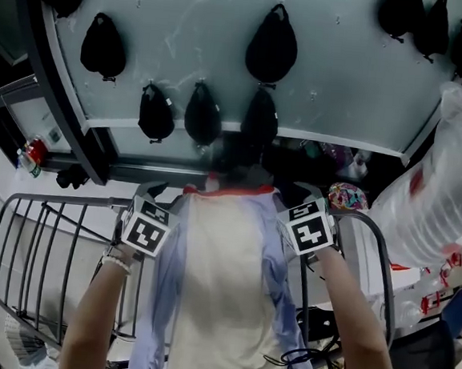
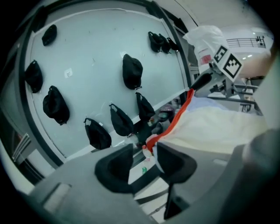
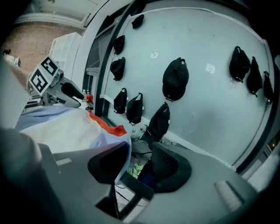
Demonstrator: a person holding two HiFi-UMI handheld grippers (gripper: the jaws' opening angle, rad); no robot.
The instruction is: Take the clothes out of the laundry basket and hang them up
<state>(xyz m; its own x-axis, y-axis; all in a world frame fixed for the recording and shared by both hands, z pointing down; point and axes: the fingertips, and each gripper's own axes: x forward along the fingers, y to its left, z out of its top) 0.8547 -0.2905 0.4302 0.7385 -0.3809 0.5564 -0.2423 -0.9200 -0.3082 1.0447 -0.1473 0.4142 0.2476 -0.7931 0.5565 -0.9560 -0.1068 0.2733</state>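
A cream and pale-blue garment with an orange-red collar (image 1: 222, 283) hangs between two hand-held tools, collar away from the person. The left gripper (image 2: 144, 164) and right gripper (image 3: 140, 162) flank its upper corners, each with fingers (image 2: 114, 168) spread and pinching nothing (fabric edges lie against the inner ones). Black caps (image 1: 271, 47) dot the pale wall panel (image 1: 195, 48); a dark wire frame (image 1: 23, 258) stands left
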